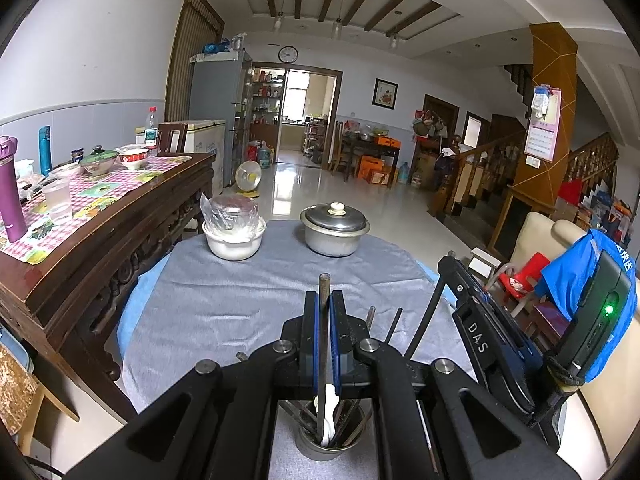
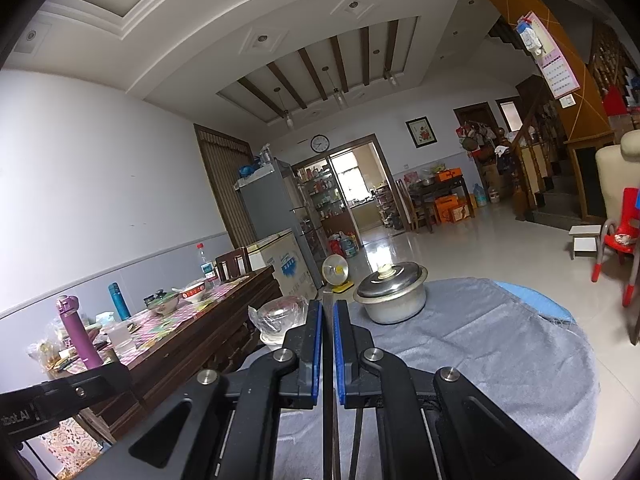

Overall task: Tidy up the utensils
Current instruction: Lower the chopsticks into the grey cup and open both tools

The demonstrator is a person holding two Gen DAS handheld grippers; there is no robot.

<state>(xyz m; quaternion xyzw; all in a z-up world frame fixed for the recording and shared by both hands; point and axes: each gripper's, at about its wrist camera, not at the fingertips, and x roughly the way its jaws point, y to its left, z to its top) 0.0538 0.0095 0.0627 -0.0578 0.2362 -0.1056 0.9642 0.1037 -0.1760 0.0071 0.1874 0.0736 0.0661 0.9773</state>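
Observation:
A metal cup [image 1: 329, 442] stands on the grey cloth just under my left gripper and holds several dark utensils and a white spoon [image 1: 329, 412]. My left gripper [image 1: 324, 298] is shut on a dark chopstick [image 1: 324, 284] that stands upright, its lower part running down into the cup. My right gripper [image 2: 328, 306] is shut on another thin dark chopstick [image 2: 328, 420] that passes down between its blue pads [image 2: 316, 344]. In the left wrist view the right gripper's black body [image 1: 476, 332] sits close to the right of the cup. Two more stick tips [image 1: 370, 316] poke up behind the left gripper.
A lidded metal pot [image 1: 334, 228] [image 2: 390, 296] and a plastic-covered white bowl [image 1: 234, 236] stand at the far side of the round table [image 1: 224, 292]. A wooden sideboard [image 1: 120, 216] with bottles and bowls runs along the left. A red chair [image 2: 620, 240] stands to the right.

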